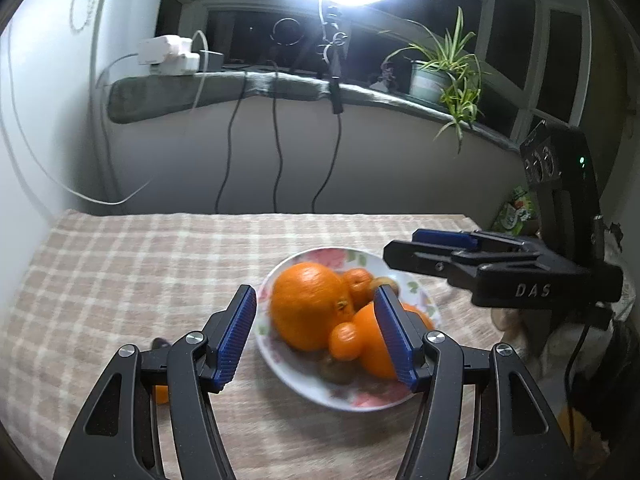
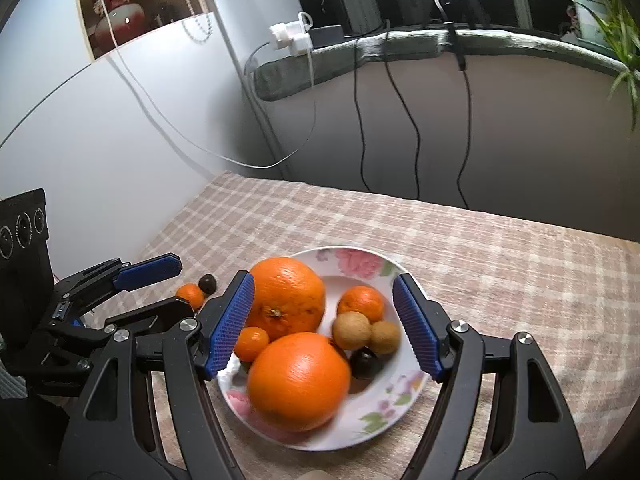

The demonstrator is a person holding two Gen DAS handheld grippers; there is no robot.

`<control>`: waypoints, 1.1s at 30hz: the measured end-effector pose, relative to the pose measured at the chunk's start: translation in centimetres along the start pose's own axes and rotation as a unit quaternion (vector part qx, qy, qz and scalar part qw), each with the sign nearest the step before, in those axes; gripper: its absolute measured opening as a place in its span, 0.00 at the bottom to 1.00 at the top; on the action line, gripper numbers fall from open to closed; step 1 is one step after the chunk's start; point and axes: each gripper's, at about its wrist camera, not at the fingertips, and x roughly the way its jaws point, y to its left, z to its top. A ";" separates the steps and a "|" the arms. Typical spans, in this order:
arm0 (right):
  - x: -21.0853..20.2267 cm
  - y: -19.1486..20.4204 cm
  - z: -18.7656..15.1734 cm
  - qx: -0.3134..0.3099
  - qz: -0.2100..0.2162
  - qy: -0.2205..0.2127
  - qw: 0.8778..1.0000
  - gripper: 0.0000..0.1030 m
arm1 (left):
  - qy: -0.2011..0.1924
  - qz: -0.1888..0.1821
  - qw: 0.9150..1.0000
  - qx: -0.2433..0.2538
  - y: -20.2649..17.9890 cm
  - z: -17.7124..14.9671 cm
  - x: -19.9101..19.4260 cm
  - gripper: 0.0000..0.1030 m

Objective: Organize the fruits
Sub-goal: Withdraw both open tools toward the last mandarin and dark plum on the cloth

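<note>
Two oranges (image 2: pixel 298 380) – stem ends sideways – plate (image 2: pixel 396 412)

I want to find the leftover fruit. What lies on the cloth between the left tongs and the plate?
In the right wrist view, a small orange and a dark fruit lie there, off the plate.

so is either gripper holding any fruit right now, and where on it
No. The left gripper and right gripper both stand open above the plate, their pads clear of the oranges lying in it.
</note>
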 end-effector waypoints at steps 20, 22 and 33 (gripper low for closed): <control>6.3 8.2 2.3 -0.098 0.080 0.100 0.987 0.72 | 0.047 0.064 0.996 -0.031 6.9 -4.2 -1.2 0.59; 7.3 9.1 2.3 -0.106 0.089 0.114 0.984 0.70 | 0.055 0.065 0.996 -0.037 7.6 -4.6 -1.1 0.55; 12.6 11.9 2.7 -0.082 0.124 0.194 0.970 0.48 | 0.077 0.060 0.994 -0.054 9.4 -5.7 -0.1 0.46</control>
